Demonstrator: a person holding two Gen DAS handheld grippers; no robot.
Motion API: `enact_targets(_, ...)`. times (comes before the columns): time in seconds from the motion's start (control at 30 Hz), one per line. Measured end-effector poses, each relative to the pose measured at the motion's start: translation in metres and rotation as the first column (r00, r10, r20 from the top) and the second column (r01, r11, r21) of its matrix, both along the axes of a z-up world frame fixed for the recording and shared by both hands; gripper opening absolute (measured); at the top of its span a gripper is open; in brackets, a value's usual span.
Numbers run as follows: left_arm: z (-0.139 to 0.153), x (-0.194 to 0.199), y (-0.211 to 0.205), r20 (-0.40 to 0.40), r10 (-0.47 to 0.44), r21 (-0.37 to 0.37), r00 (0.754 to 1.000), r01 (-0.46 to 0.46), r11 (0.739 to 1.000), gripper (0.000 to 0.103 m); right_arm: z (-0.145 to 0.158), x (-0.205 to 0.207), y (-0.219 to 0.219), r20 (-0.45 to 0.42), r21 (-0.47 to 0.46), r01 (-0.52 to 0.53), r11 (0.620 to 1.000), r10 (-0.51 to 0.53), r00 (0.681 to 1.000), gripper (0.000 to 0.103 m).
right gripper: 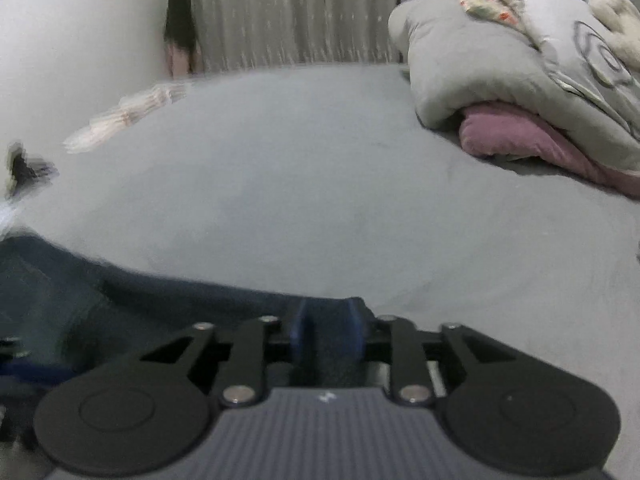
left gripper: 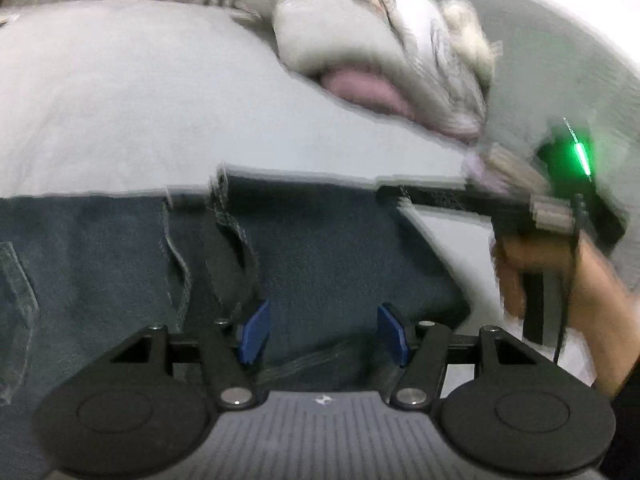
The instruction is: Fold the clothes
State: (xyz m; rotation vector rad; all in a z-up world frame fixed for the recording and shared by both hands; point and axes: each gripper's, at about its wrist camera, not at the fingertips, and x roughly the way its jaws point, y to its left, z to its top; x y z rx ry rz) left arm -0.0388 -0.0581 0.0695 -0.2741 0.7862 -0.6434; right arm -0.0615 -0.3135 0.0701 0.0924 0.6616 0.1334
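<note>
Left gripper [left gripper: 323, 332]: blue pads stand well apart, dark denim under and between them, no pad pressing on cloth as far as the blurred left wrist view lets me judge. Open, holding nothing.

Right gripper [right gripper: 328, 328]: pads much closer together, a ridge of the same dark cloth rising between them. Looks pinched, but the pad faces are partly hidden, so whether they truly bite is not certain.

Jeans [left gripper: 120, 272]: dark blue, spread on the near part of the grey bed sheet [right gripper: 320, 184], seams and a pocket edge showing to the left. In the right wrist view the garment's far edge runs from the left side to the gripper.

Also seen: a person's hand [left gripper: 532, 272] gripping the right tool's handle at the right of the left wrist view, green light above it. Rolled grey quilt [right gripper: 500, 64] with a pink blanket [right gripper: 512, 132] beneath it, well apart from the jeans at the far right of the bed. Curtain [right gripper: 296, 16] behind.

Risks, as judgement:
- Shallow bite on the right; thick denim could slip out when lifted.
- Left side unheld: pulling with one gripper would drag and skew the garment, not fold it.
- Left pads may catch one layer only, leaving a crooked fold.
</note>
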Motion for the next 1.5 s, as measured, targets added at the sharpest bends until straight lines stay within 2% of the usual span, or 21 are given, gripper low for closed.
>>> enact_targets(0.13,0.014,0.023,0.016,0.033,0.054,-0.018,0.998,-0.054,0.998,0.067,0.005,-0.029,-0.014,0.000,0.118,-0.003,0.993,0.003,1.000,0.038)
enact_targets(0.2,0.011,0.043,0.028,-0.005,0.082,-0.058,0.997,-0.082,0.995,0.069,0.003,-0.034,-0.013,-0.010,0.164,-0.027,0.986,0.029,1.000,0.039)
enact_targets(0.27,0.001,0.059,0.036,-0.077,0.087,-0.110,0.993,-0.095,0.989,0.068,-0.003,-0.040,-0.001,-0.030,0.165,-0.084,0.983,0.090,0.996,0.041)
enact_targets(0.33,-0.013,0.071,0.040,-0.162,0.063,-0.166,0.985,-0.090,0.982,0.068,-0.007,-0.044,0.012,-0.045,0.112,-0.122,0.986,0.128,0.991,0.041)
enact_targets(0.5,-0.015,0.067,0.020,-0.118,0.033,-0.077,0.992,-0.042,0.996,0.068,-0.005,-0.054,0.026,-0.052,0.040,-0.193,0.980,0.195,0.979,0.047)
enact_targets(0.53,-0.017,0.067,0.017,-0.117,0.031,-0.063,0.993,-0.039,0.997,0.068,-0.004,-0.056,0.028,-0.048,0.016,-0.198,0.980,0.199,0.979,0.051)
enact_targets(0.57,-0.020,0.071,0.010,-0.113,0.043,-0.045,0.993,-0.048,0.998,0.067,-0.004,-0.059,0.034,-0.039,-0.045,-0.213,0.976,0.211,0.977,0.055)
enact_targets(0.73,-0.015,0.073,-0.007,-0.021,-0.008,0.003,1.000,0.008,1.000,0.064,-0.006,-0.071,0.050,-0.023,-0.143,-0.316,0.938,0.316,0.948,0.063)
enact_targets(0.77,-0.018,0.075,-0.011,-0.022,-0.011,0.024,1.000,0.011,1.000,0.057,-0.009,-0.074,0.055,-0.025,-0.173,-0.337,0.925,0.338,0.941,0.065)
enact_targets(0.8,-0.022,0.077,-0.015,-0.024,-0.013,0.044,1.000,0.014,0.999,0.045,-0.013,-0.077,0.060,-0.032,-0.223,-0.351,0.910,0.353,0.935,0.065)
enact_targets(0.83,-0.026,0.078,-0.018,-0.026,-0.016,0.064,1.000,0.017,0.998,0.041,-0.016,-0.079,0.065,-0.037,-0.270,-0.358,0.894,0.362,0.931,0.064)
enact_targets(0.9,-0.030,0.078,-0.022,-0.014,-0.020,0.082,1.000,0.021,0.996,0.017,-0.021,-0.078,0.073,-0.039,-0.319,-0.354,0.879,0.360,0.932,0.061)
enact_targets(0.93,-0.029,0.075,-0.022,-0.007,-0.022,0.080,1.000,0.023,0.997,0.012,-0.022,-0.077,0.076,-0.044,-0.311,-0.360,0.879,0.365,0.930,0.048)
enact_targets(1.0,-0.026,0.071,-0.024,0.007,-0.026,0.077,1.000,0.026,0.997,0.008,-0.024,-0.076,0.082,-0.055,-0.296,-0.371,0.880,0.373,0.926,0.027)
enact_targets(1.07,-0.022,0.066,-0.023,0.025,-0.018,0.071,1.000,0.017,0.997,0.007,-0.024,-0.076,0.089,-0.067,-0.287,-0.369,0.884,0.365,0.928,0.013)
enact_targets(1.2,-0.001,0.052,-0.017,0.093,0.002,0.005,0.996,-0.002,1.000,0.006,-0.021,-0.083,0.094,-0.094,-0.293,-0.393,0.872,0.382,0.919,0.008)
enact_targets(1.33,0.004,0.052,-0.007,0.052,0.062,-0.045,0.997,-0.059,0.997,0.006,-0.016,-0.088,0.091,-0.099,-0.274,-0.416,0.867,0.405,0.909,0.006)
enact_targets(1.43,0.003,0.051,-0.005,0.067,0.077,-0.037,0.995,-0.075,0.996,0.006,-0.013,-0.092,0.090,-0.093,-0.269,-0.436,0.859,0.427,0.899,0.006)
enact_targets(1.5,0.000,0.052,-0.003,0.068,0.088,-0.058,0.994,-0.084,0.995,0.006,-0.016,-0.092,0.091,-0.104,-0.284,-0.449,0.847,0.439,0.893,0.006)
